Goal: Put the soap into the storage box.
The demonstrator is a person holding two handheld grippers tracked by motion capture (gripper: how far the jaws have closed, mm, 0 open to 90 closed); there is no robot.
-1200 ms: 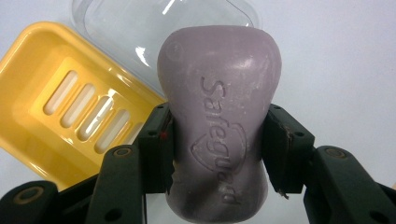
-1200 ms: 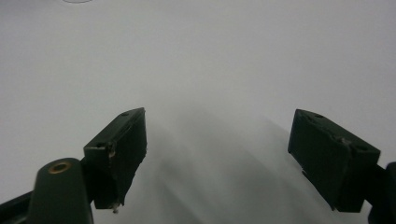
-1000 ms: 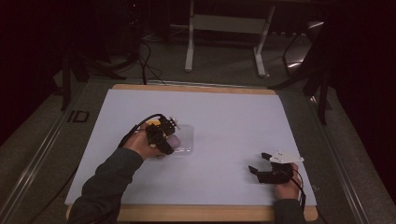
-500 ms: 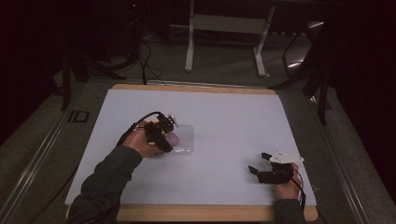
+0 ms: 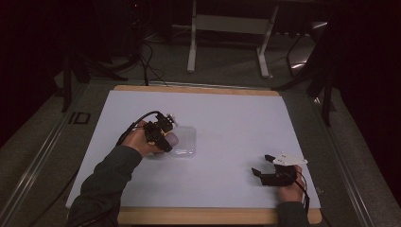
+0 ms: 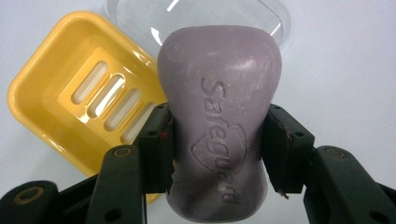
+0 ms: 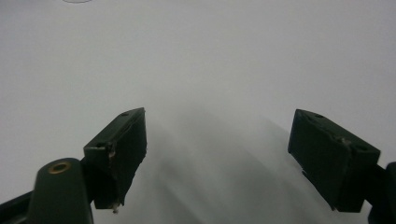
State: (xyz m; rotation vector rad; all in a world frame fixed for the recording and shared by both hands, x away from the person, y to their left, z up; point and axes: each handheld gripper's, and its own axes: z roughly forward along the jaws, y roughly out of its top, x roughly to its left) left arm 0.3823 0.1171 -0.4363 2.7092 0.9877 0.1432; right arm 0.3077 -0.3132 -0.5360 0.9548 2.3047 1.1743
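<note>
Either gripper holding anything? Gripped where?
Left gripper clamps the purple soap bar across its narrowed middle, one jaw on each side. Right gripper is open, holding nothing.

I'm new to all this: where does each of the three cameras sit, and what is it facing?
High view: above the person's side, facing down on the white table; forearms and both tongs show.
Left gripper view: on the left tongs, facing the purple soap bar they clamp, above a yellow soap dish.
Right gripper view: on the open right tongs, facing bare table.
Shared: high and left views show the soap.

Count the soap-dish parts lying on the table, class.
2: a yellow slotted tray left of the held soap bar, and a clear plastic cover just behind it. Others may be hidden.
</note>
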